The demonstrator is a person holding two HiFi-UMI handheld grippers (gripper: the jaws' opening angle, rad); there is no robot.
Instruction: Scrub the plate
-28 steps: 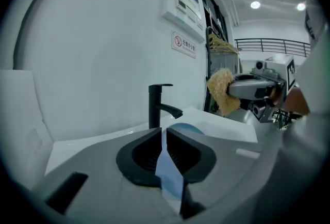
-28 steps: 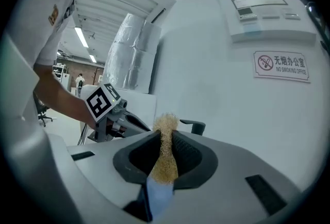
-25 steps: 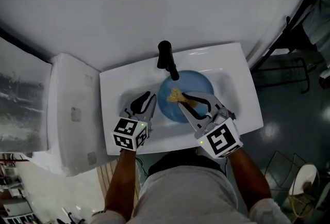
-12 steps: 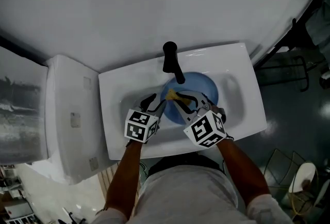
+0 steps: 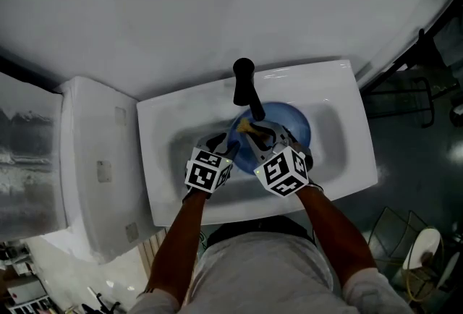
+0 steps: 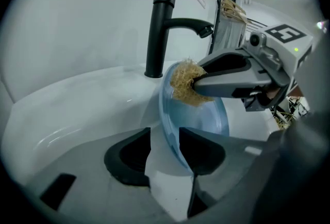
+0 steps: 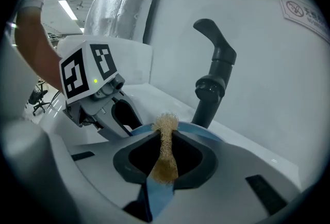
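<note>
A translucent blue plate [image 5: 291, 126] stands tilted on its edge in the white sink [image 5: 340, 88], under the black faucet [image 5: 244, 85]. My left gripper [image 5: 221, 143] is at the plate's left rim. In the left gripper view its jaws [image 6: 165, 138] are opening, and the plate's rim [image 6: 206, 120] passes between them with a gap beside the left pad. My right gripper [image 5: 255, 132] is shut on a tan fibrous scrubber [image 5: 244, 125]. The scrubber [image 6: 184, 83] presses on the plate's face. In the right gripper view it [image 7: 165, 150] is pinched between the jaws, with the plate [image 7: 201, 134] behind.
The faucet [image 6: 157, 32] rises just behind the plate, and its spout [image 7: 214, 78] hangs over it. A white cabinet [image 5: 94, 160] adjoins the sink on the left. A curved white wall [image 5: 181, 9] backs the sink. Dark floor and a metal frame [image 5: 405, 95] lie to the right.
My left gripper has moved right and forward, from beside the plate to its rim. The right gripper has shifted left and further in with the scrubber, closer to the faucet.
</note>
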